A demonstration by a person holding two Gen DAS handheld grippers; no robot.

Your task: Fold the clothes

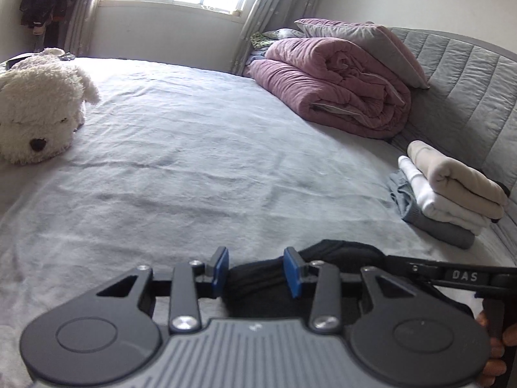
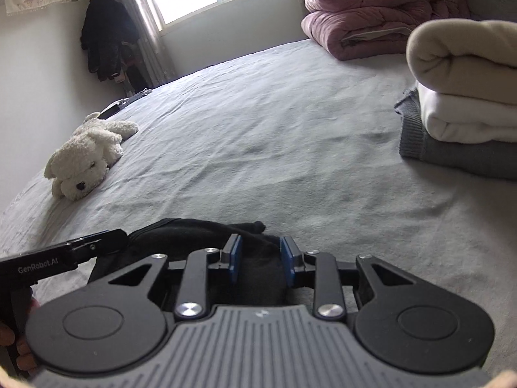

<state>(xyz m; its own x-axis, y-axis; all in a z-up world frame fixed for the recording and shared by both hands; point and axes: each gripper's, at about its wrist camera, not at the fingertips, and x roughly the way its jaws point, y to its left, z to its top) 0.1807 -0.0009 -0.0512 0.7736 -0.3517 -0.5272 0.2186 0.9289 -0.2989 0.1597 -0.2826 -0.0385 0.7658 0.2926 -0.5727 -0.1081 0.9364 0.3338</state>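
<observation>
A: Start at the left. What's over there?

B: A white plush dog [image 1: 38, 110] lying on the bed [image 1: 194, 161], well clear of the work. The middle of the bed is bare sheet. Nearest us is the black garment [image 1: 258, 287], bunched up at the bed's near edge, with both tools on it.

A: And the fingers?

B: The left gripper [image 1: 257, 273] has its blue fingers [image 1: 221, 266] partly apart with black cloth between them; the gap is only moderate and I can't tell whether the pads press the fabric. The right gripper [image 2: 261, 263] is much the same, fingers [image 2: 236, 258] part open, dark cloth bulging between them, grip not certain either.

A: So how should this step go?

B: I'd judge the garment is being carried or gathered as a folded bundle. Keep both hands level with each other so the layers don't slide, take hold near the outer edges rather than the loose middle, and set it down flat before letting go.

A: Any containers to the right?

B: None. No basket or box in view. There is only a stack of folded clothes [image 1: 449, 190], grey under white under cream, by the padded headboard [image 1: 468, 80], and a rolled pink quilt [image 1: 332, 87] behind it. The stack looks like where the black piece belongs.
</observation>
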